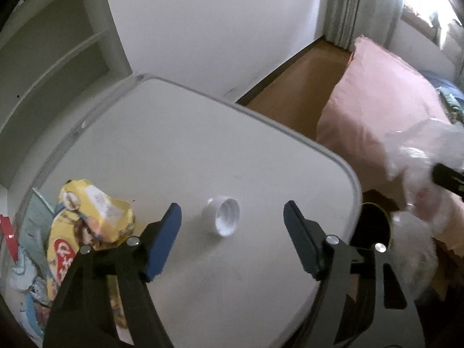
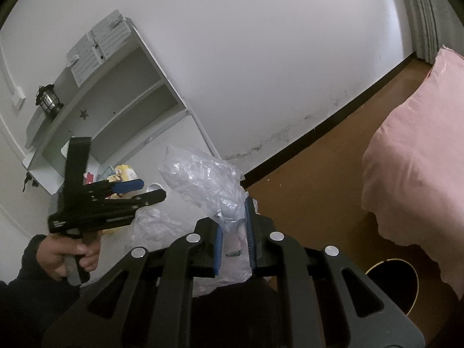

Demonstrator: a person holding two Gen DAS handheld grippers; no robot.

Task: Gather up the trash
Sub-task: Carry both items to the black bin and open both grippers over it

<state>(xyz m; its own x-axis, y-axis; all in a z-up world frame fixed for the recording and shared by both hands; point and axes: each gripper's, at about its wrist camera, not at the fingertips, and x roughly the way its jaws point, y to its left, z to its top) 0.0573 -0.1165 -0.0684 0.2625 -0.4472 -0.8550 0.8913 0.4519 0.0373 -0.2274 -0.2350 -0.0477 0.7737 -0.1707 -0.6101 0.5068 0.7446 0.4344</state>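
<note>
A white bottle cap (image 1: 222, 216) lies on its side on the white table (image 1: 179, 150). My left gripper (image 1: 232, 214) hangs open just above and short of it, the cap showing between the blue pads. Crumpled yellow snack wrappers (image 1: 92, 211) and other packets lie at the table's left edge. My right gripper (image 2: 235, 217) is shut on a clear plastic bag (image 2: 203, 177), held up off the table's right side; that bag (image 1: 420, 156) shows blurred at the right in the left wrist view. The left gripper (image 2: 142, 190) also appears in the right wrist view, held by a hand (image 2: 72, 255).
A round dark bin (image 2: 391, 284) stands on the wooden floor beside the table's right corner. A pink bed cover (image 1: 385, 110) lies to the right. White shelves (image 2: 116, 101) with a lantern (image 2: 47, 101) stand against the wall behind the table.
</note>
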